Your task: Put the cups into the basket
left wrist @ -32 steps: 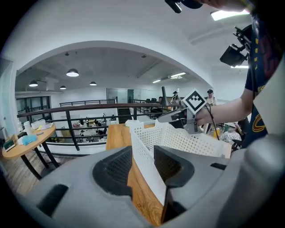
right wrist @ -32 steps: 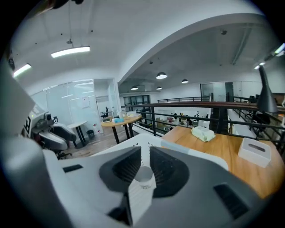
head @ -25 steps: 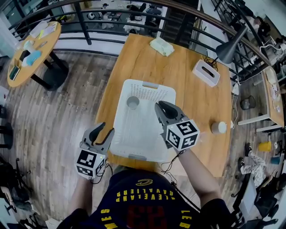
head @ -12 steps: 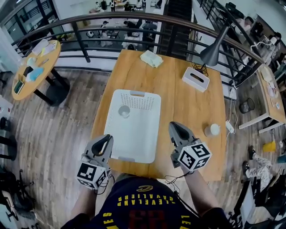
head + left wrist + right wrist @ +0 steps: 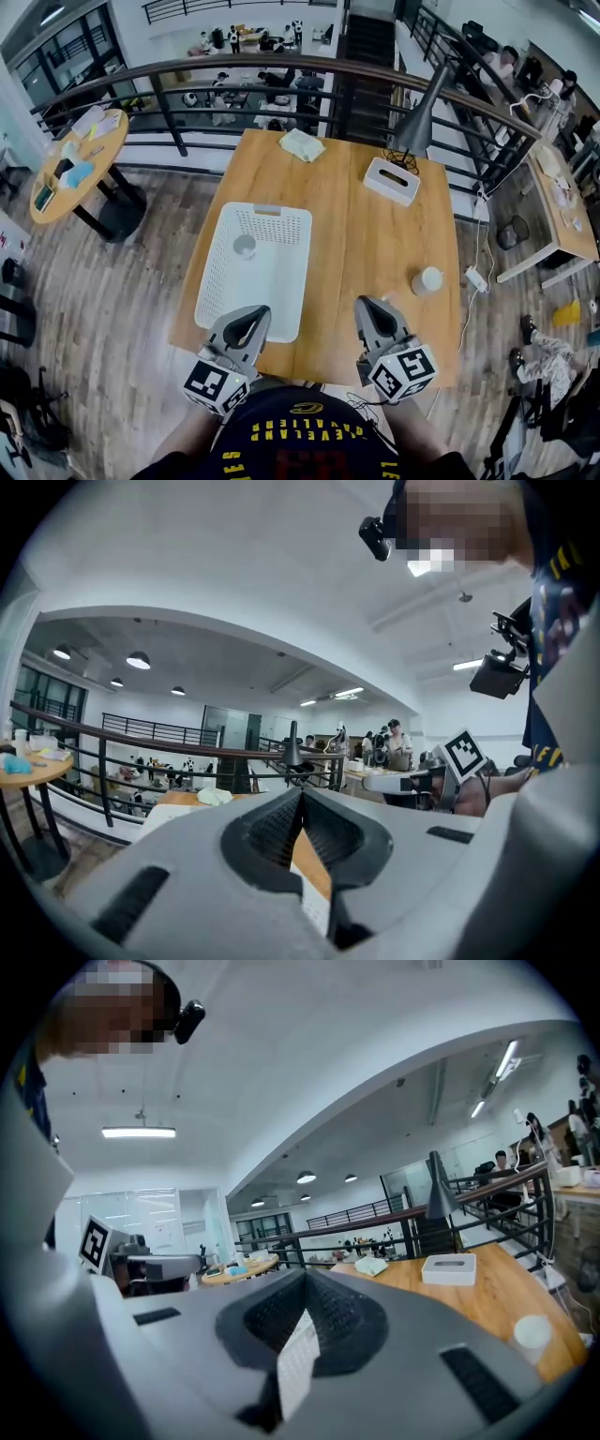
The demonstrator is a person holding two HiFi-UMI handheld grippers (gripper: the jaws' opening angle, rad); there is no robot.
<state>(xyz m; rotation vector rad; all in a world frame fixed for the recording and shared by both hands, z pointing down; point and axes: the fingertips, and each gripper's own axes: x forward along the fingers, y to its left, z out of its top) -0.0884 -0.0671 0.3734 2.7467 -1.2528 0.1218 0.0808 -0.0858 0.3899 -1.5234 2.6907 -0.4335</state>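
Note:
A white perforated basket (image 5: 286, 272) lies on the wooden table (image 5: 361, 244), left of centre. One pale cup (image 5: 245, 247) stands upright inside it near its far end. A second pale cup (image 5: 427, 280) stands on the table at the right, also seen low right in the right gripper view (image 5: 532, 1333). My left gripper (image 5: 250, 322) is at the table's near edge, just before the basket, jaws shut and empty. My right gripper (image 5: 373, 314) hovers over the near edge further right, jaws shut with nothing between them. Both gripper views look level across the room.
A white tissue box (image 5: 392, 180) and a folded cloth (image 5: 303, 145) sit at the table's far end, beside a black desk lamp (image 5: 417, 122). A black railing (image 5: 281, 80) runs behind the table. A round side table (image 5: 75, 159) stands at the left.
Both grippers drew back from over the basket to the table's near edge and their jaws shut. The view lifted, so the table sits further from me.

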